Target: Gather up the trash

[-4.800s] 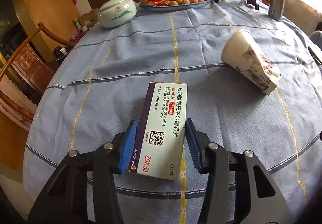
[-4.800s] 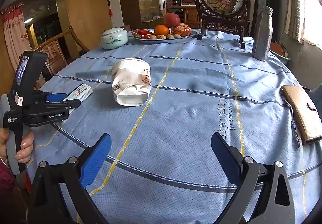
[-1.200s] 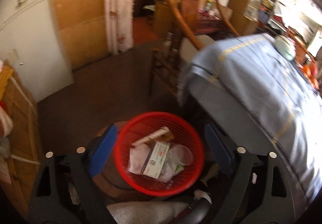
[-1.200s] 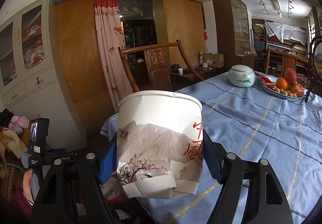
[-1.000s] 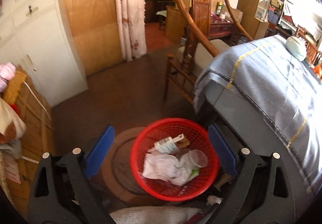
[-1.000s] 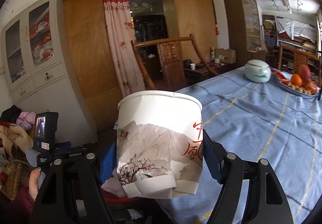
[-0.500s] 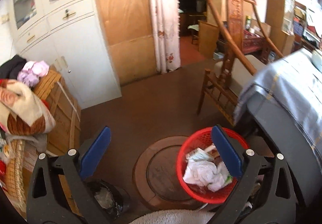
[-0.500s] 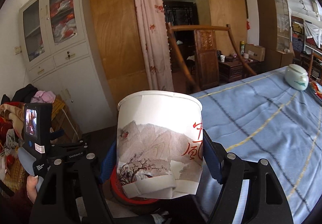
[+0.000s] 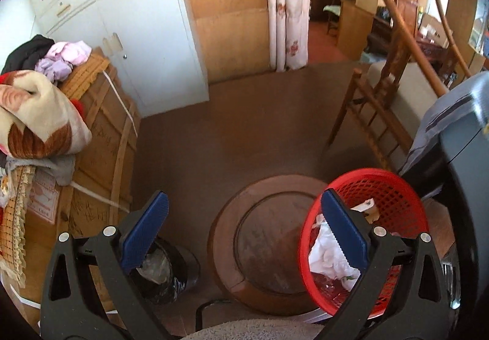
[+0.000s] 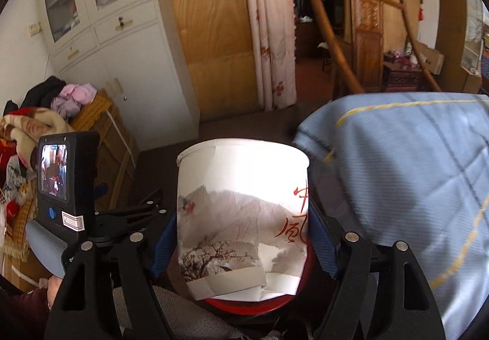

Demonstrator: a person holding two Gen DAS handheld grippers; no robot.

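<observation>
The right gripper (image 10: 244, 243), jaws opening around the crumpled paper cup (image 10: 243, 217), now hangs over the red basket (image 10: 244, 303) at lower centre rather than the table. The left gripper (image 9: 243, 228), released and empty since its medicine box dropped in, has swung aside, leaving the basket at lower right.

Left hand-held gripper (image 9: 244, 230) angled downward, jaws spread wide, nothing between. Right hand-held gripper (image 10: 243, 243) tilted down, jaws opening around a paper cup (image 10: 241, 217).
</observation>
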